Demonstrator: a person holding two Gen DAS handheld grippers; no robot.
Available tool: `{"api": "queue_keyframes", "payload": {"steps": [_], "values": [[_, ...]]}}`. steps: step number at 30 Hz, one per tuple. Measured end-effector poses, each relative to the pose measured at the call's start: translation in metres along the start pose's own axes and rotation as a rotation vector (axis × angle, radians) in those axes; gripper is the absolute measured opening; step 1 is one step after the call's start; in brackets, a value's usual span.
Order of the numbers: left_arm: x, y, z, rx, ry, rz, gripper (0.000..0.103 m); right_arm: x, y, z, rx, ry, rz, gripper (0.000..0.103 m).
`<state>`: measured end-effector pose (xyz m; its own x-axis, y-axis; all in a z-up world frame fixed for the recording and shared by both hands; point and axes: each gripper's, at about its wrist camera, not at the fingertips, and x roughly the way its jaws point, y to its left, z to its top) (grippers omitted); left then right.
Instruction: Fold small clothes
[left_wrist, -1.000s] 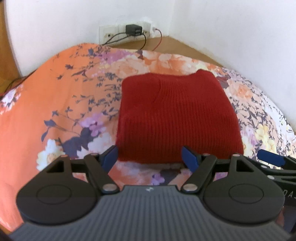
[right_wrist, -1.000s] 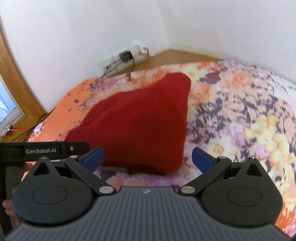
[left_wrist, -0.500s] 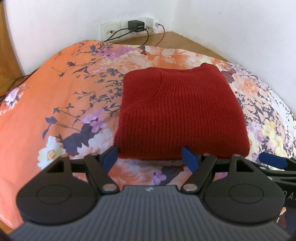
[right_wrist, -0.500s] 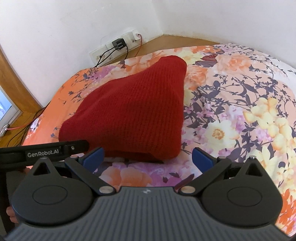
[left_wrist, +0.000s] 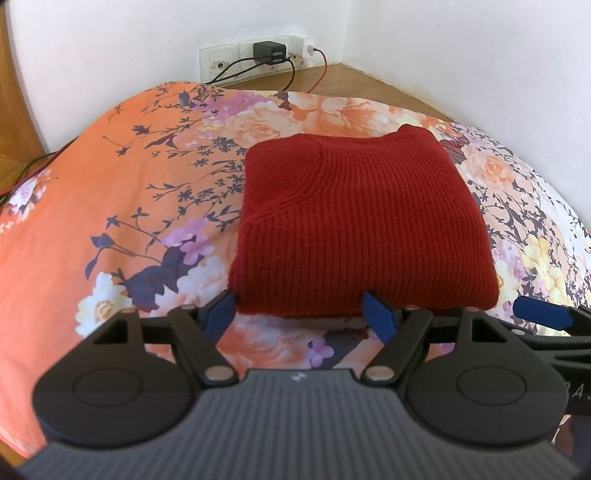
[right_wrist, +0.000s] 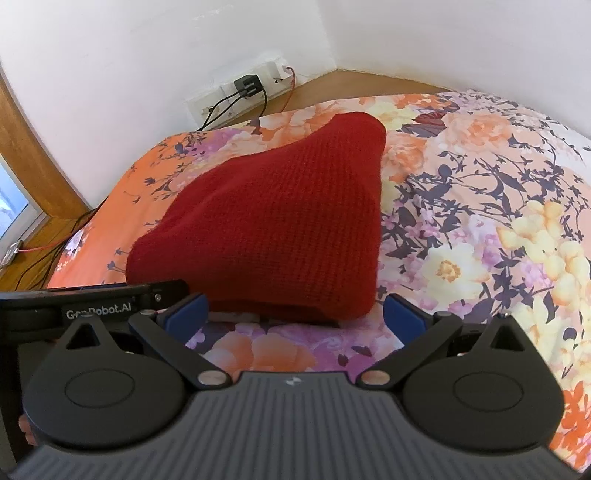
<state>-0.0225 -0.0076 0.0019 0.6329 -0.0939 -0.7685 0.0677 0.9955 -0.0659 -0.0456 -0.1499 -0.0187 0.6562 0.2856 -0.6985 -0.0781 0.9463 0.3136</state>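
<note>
Both grippers tilt down toward the bed (left_wrist: 92, 206). The left gripper (left_wrist: 301, 314) and right gripper (right_wrist: 295, 312) hold their fingers wide, empty. The folded red sweater (left_wrist: 354, 229) lies at twelve o'clock, just beyond them.

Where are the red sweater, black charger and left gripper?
red sweater (left_wrist: 354, 221), left wrist view, middle of its folded top.
black charger (left_wrist: 267, 51), left wrist view, plug body.
left gripper (left_wrist: 299, 317), left wrist view, between open blue fingertips.

Red sweater (left_wrist: 354, 229), orange floral bedspread (left_wrist: 92, 206)
</note>
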Motion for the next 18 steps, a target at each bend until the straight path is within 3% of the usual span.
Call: {"api": "queue_keyframes", "payload": {"steps": [18], "values": [[-0.0006, 0.0004, 0.0004, 0.004, 0.000, 0.001, 0.077, 0.0011, 0.0005, 0.0017, -0.002, -0.002, 0.003, 0.103]]}}
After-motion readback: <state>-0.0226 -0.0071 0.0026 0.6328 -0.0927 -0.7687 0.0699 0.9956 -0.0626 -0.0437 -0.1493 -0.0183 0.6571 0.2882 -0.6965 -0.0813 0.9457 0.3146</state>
